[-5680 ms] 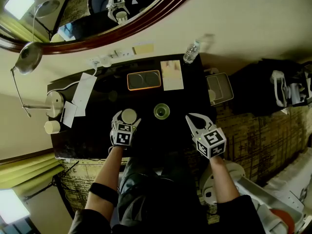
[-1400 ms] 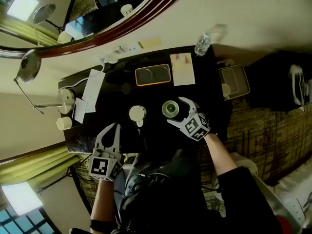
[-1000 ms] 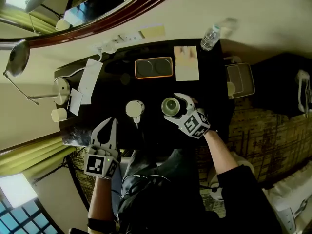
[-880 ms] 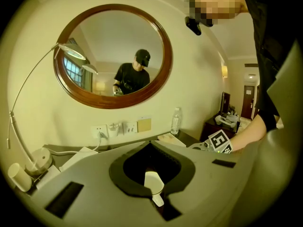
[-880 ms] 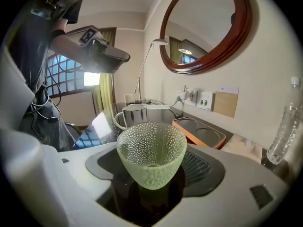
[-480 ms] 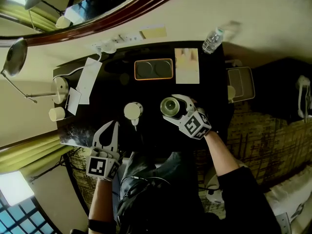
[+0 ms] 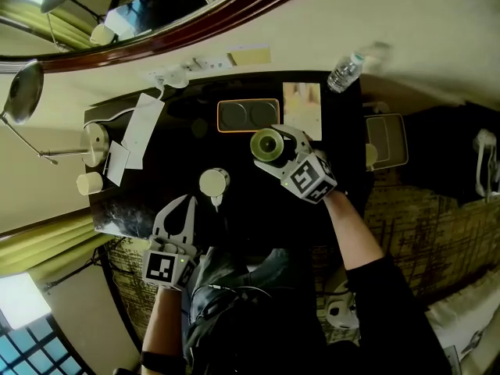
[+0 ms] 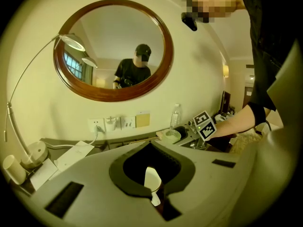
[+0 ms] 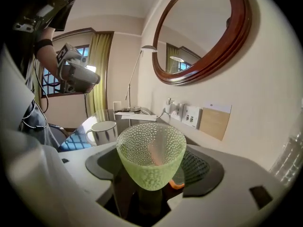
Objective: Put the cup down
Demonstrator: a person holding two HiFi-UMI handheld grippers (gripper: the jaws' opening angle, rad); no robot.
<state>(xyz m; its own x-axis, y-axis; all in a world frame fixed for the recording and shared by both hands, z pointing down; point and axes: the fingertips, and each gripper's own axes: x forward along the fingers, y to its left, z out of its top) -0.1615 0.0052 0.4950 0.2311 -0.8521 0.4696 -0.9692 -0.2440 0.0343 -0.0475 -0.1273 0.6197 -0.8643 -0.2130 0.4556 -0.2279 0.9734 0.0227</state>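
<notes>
A green dimpled glass cup [image 7: 266, 142] is held in my right gripper [image 7: 275, 150], whose jaws have just been closing and now grip it on both sides. It hangs over the black table [image 7: 258, 209], just in front of the right end of an orange-rimmed tray [image 7: 247, 116]. In the right gripper view the cup [image 9: 151, 148] stands upright between the pads of that gripper [image 9: 152, 168]. My left gripper [image 7: 182, 205] is shut and empty at the table's front left edge. A white mug [image 7: 214, 183] stands just beyond it.
A booklet [image 7: 301, 109] lies right of the tray, with a water bottle [image 7: 344, 70] at the back right corner. Papers [image 7: 137, 140], a lamp base [image 7: 94, 140] and a small white cup [image 7: 88, 183] fill the left end. The mug [image 9: 102, 132] sits left of the held cup.
My right gripper has lifted the green cup and carried it toward the back of the table, up to the tray. The left gripper and the white mug stay put.
</notes>
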